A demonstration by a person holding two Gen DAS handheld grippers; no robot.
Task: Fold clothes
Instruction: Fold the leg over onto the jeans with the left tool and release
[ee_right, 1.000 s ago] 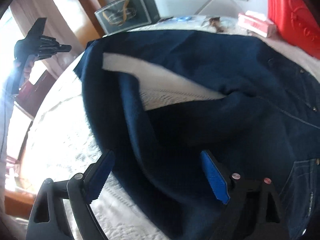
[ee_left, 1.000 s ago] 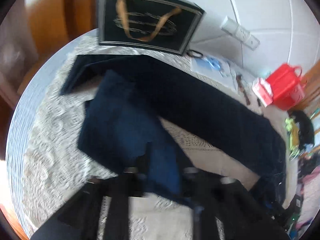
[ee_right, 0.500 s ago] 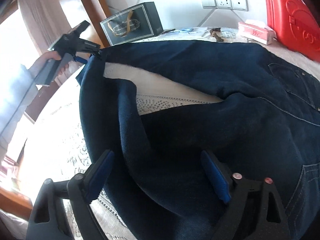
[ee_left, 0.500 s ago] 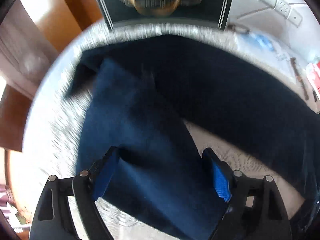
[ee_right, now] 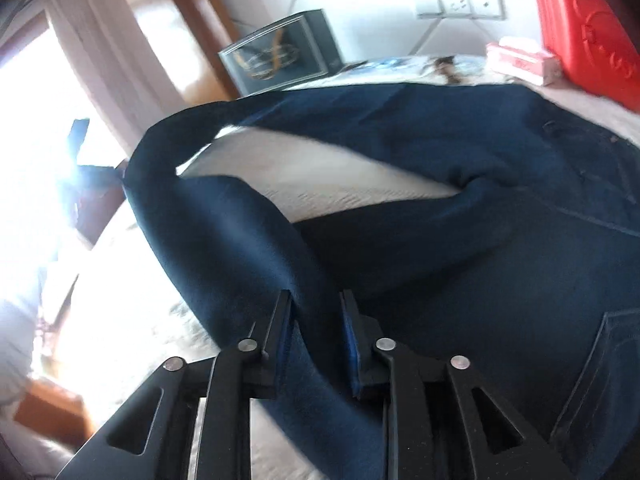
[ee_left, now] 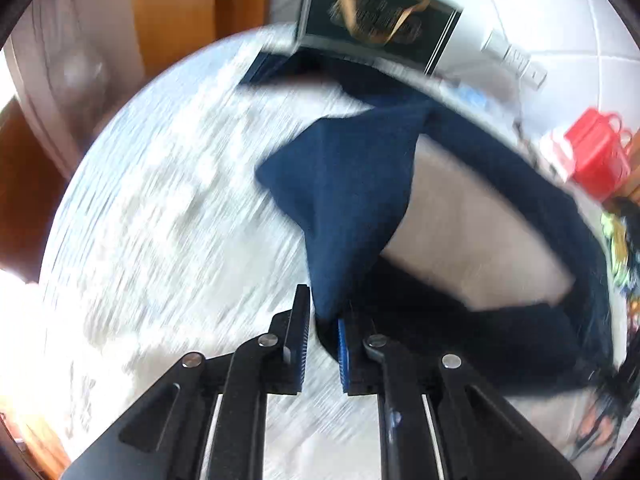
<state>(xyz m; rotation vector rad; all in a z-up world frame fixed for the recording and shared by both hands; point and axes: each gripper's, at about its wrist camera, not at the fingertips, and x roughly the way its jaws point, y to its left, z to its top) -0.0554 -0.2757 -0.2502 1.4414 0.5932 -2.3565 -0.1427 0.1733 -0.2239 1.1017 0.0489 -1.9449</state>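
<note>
Table cover point(ee_left: 168, 208): pale, lace-patterned cloth over a rounded table; the weave is smeared by motion blur in the left wrist view.
Jeans point(ee_right: 460, 240): dark navy denim, heavy and matte, spread across the table with both legs running towards the far-left edge and a pale wedge of cover showing between them; stitched seams and a back pocket show at the right.
Lifted leg end point(ee_left: 352, 184): a slack, pointed fold of denim hanging up off the cover, narrowing down into the left gripper.
Box point(ee_left: 376, 28): dark rectangular gift box with a tan ribbon, upright at the far edge by the wall.
Red case point(ee_right: 584, 32): glossy moulded plastic, standing at the far right, a pink-and-white carton just beside it.
Left gripper point(ee_left: 323, 340): black jaws with ribbed blue pads, just closed in, pinching the narrow tip of the fold.
Right gripper point(ee_right: 316, 336): black jaws, just closed in; a ridge of the near leg is bunched between the pads, which press on it.
</note>
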